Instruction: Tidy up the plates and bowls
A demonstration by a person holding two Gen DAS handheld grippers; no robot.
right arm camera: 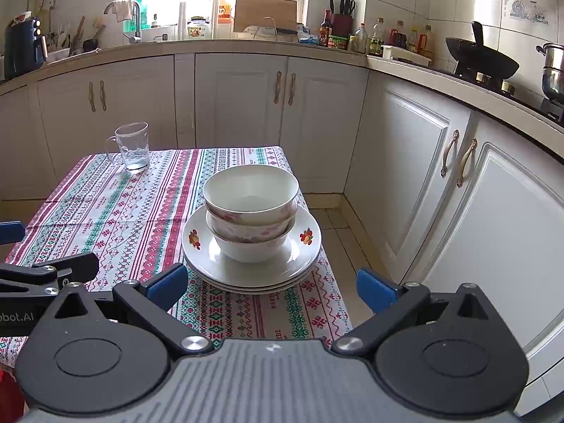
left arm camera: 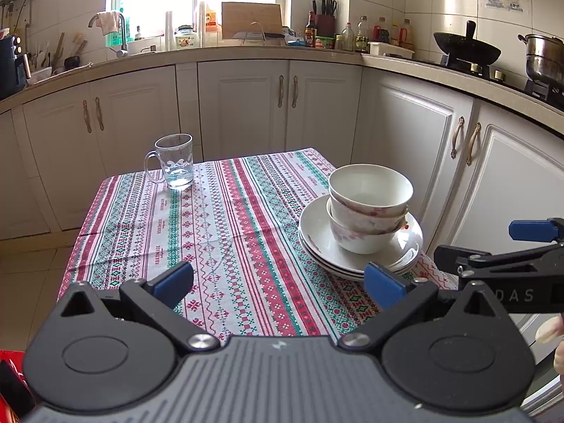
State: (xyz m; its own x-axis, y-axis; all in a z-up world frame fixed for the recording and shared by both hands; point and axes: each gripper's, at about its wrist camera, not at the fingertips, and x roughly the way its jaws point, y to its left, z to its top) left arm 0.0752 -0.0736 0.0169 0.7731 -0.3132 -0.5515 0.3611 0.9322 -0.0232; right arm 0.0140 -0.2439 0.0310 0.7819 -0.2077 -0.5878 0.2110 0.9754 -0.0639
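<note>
White bowls with pink flowers (left arm camera: 368, 208) (right arm camera: 251, 216) sit nested on a stack of white plates (left arm camera: 319, 238) (right arm camera: 199, 250) at the right edge of the table. The top plate shows fruit prints. My left gripper (left arm camera: 278, 283) hangs open over the cloth, left of and nearer than the stack, its right pad just in front of the plate rims. My right gripper (right arm camera: 271, 287) is open too, nothing in it, right in front of the stack. The right gripper (left arm camera: 493, 246) also shows at the right edge of the left wrist view.
The table wears a striped patterned cloth (left arm camera: 218, 218) (right arm camera: 116, 211). A glass mug (left arm camera: 174, 160) (right arm camera: 131, 146) stands at its far left corner. White cabinets (left arm camera: 246, 105) and a cluttered counter ring the table. Tiled floor (right arm camera: 338, 243) lies right of the table edge.
</note>
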